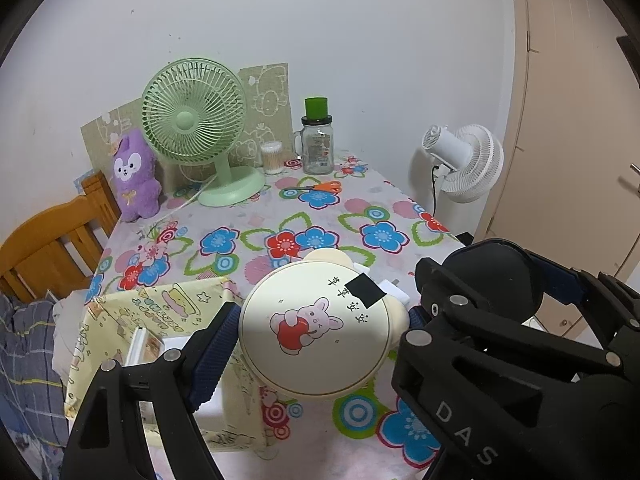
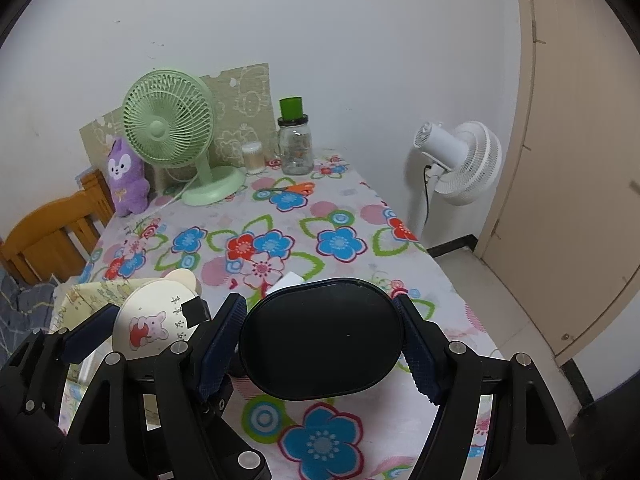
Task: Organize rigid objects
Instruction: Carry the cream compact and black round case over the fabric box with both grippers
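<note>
The left gripper [image 1: 316,332] sits in the lower centre of the left wrist view. Its blue-padded fingers [image 1: 212,356] press on both sides of a round cream case [image 1: 316,328], printed with a pink rabbit holding a red apple and bearing a black square patch near its upper right edge. The case is held above the flowered tablecloth [image 1: 320,216].

The right gripper [image 2: 320,340] occupies the lower centre of the right wrist view. Its jaws are closed on a black oval case [image 2: 322,338], with a ribbed blue pad against each long side. The same gripper appears at the right edge of the left wrist view, just beside the cream case.

A yellow patterned box [image 1: 132,320] sits at the lower left of the left wrist view.

Along the far table edge, upper left of the frame, stand:
- a purple plush toy [image 1: 134,176];
- a green desk fan [image 1: 196,124];
- a cotton swab container [image 1: 272,156];
- a glass jar with a green cap [image 1: 318,140].

Orange-handled scissors [image 1: 320,187] lie near the jar. A white standing fan [image 1: 464,160] stands beyond the table at the right.
</note>
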A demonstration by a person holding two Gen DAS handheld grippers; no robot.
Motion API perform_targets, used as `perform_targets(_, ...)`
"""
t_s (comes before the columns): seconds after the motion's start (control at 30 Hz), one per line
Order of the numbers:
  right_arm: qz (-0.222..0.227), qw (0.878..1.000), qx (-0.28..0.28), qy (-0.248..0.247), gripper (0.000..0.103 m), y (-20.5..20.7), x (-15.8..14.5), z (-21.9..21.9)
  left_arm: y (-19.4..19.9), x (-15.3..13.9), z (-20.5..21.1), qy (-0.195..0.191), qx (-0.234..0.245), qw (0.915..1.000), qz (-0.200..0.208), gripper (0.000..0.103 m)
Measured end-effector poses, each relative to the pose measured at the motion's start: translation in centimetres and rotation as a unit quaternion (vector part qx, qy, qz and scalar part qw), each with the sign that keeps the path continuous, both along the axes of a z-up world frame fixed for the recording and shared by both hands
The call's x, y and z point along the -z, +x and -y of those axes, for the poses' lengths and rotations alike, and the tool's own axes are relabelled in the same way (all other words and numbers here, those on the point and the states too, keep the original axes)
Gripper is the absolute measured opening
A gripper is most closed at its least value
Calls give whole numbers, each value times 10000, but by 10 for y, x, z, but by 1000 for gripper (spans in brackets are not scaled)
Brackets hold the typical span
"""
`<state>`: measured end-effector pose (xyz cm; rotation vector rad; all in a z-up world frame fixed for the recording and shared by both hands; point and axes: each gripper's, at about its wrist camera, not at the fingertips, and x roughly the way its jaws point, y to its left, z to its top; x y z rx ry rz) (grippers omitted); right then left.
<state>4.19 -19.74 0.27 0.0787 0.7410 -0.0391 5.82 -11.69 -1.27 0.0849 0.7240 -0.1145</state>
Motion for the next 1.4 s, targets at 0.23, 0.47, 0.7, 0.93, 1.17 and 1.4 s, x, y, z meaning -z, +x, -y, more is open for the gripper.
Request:
perform_targets(0.23,-4,10000,-53,43,77,4,-3,-12,4,-4,-14,17,41,10000,-8,85)
perform_targets(0.47,-42,9999,-133,58,77,11,-2,-31,8,-3,-29,61,42,10000,-60,85)
perform_targets(0.7,-79,9996,-260,37,77,21,-1,-49,14,-1,-48,35,-20,9999,-109,85)
perform_targets(0.93,-141,9991,-394,-3,77,29,3,-68,19,4,-67,24,-105,9998,-188,85)
perform_targets(1.17,-203,9986,-488,-21,77,34,7,-86,22,9,-84,8,-174,9996,-235,85)
perform_targets(1.4,-247,9979,-596,-41,77,38,12,-103,23,13,-100,-2,-239,9993,-283,85)
